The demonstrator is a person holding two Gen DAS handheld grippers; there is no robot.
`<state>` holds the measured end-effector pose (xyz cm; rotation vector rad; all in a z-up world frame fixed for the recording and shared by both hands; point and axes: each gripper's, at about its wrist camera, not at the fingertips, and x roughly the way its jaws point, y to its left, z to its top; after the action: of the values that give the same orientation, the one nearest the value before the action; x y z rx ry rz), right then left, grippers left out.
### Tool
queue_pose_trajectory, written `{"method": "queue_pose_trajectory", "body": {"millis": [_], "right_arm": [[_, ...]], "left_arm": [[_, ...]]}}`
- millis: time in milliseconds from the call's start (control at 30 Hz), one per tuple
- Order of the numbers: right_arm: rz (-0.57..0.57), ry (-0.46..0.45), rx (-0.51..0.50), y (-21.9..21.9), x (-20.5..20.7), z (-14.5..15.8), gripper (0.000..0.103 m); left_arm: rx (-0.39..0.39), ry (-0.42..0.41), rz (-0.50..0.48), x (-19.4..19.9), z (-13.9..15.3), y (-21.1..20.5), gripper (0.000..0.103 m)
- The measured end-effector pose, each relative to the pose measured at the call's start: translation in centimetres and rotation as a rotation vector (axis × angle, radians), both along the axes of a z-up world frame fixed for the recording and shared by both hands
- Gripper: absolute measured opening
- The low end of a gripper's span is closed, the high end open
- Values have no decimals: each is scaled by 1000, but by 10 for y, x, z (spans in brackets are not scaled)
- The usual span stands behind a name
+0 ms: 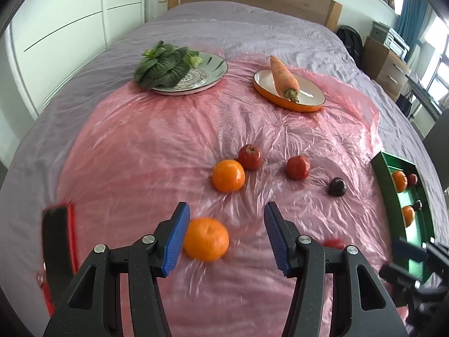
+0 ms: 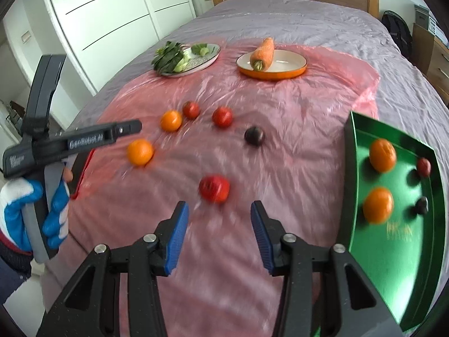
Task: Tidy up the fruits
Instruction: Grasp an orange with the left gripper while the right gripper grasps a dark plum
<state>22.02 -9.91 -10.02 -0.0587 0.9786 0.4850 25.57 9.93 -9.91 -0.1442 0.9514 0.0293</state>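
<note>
Four fruits sit in the green tray (image 2: 393, 252) — six wait on the bed (image 2: 308, 22); both tongs, left (image 1: 226, 237) and right (image 2: 219, 234), gape empty.

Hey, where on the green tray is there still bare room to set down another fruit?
The near half of the green tray, this side of the closer orange, is bare. Its far half is crowded: two oranges, a red fruit and a dark fruit by the right wall.
</note>
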Motion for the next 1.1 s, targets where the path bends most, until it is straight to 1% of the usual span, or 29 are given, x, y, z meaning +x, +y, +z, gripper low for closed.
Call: {"method": "queue_pose_trajectory", "body": {"millis": [233,333,467,567,767,867,933,967,1000,1067,1100], "right_arm": [[-32,-6,25,8,60,-15,82],[-44,2,24,11,78,-25,82],[-63,17,22,12,95,-39,82],[-76,28,21,11,104,-47,82],[-83,38,-4,15,119,-56,80],[-80,45,-17,16,124,-61,68],[-78,46,-27,16,126,-62,54],[-75,46,-33,16,126,-63,50],[-73,47,-35,16,126,-64,46],[-70,48,-33,16,127,-65,45],[-70,48,-33,16,127,-66,43]], "left_arm": [[-1,35,-22,33,-20,-1,49],[12,45,-29,41,-27,0,49],[20,58,-39,51,-35,0,49],[12,68,-37,58,-40,0,49],[43,102,-47,68,-51,-4,49],[58,111,-49,72,-55,-6,48],[63,116,-50,74,-57,-6,45],[62,118,-50,74,-58,-6,43],[59,119,-50,75,-58,-6,41],[48,123,-52,76,-59,-4,34],[41,123,-54,76,-59,-3,33]]}}
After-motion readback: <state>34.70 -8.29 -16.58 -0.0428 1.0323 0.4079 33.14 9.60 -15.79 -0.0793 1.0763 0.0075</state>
